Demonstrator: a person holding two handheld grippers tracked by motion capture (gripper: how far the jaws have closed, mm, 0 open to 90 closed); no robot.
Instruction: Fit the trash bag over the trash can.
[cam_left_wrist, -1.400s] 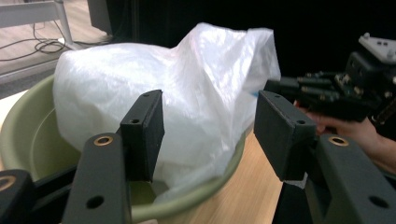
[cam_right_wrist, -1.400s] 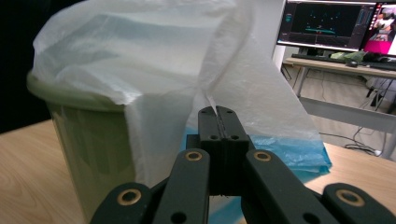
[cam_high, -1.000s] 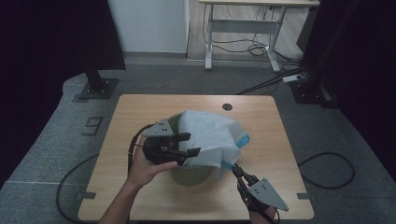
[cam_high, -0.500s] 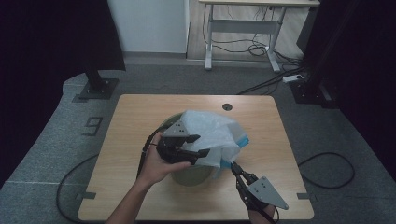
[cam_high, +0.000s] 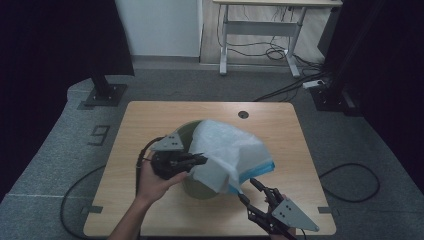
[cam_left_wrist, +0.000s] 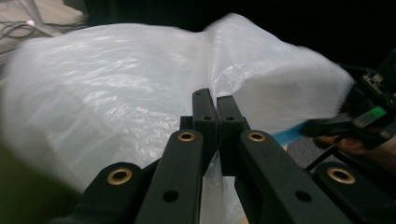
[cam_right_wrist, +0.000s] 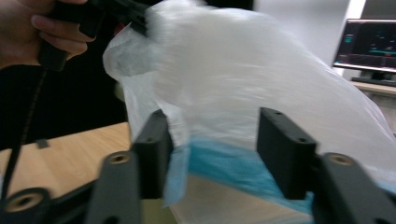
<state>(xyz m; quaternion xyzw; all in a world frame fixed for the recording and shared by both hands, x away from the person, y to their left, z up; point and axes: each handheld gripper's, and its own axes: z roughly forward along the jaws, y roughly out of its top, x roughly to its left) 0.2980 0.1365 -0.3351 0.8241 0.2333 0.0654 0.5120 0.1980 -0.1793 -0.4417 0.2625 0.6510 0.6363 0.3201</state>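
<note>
The left gripper (cam_high: 197, 161) has just been closed on the left edge of the white bag (cam_high: 227, 150), which is draped over the green bin (cam_high: 186, 134) mid-table. The right gripper (cam_high: 251, 191) has just been opened, the bag's blue hem (cam_right_wrist: 224, 170) hanging loose between its jaws.

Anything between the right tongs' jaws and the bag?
Nothing separate: in the right gripper view the white bag itself hangs between the right tongs' open jaws, its blue edge there too.
</note>
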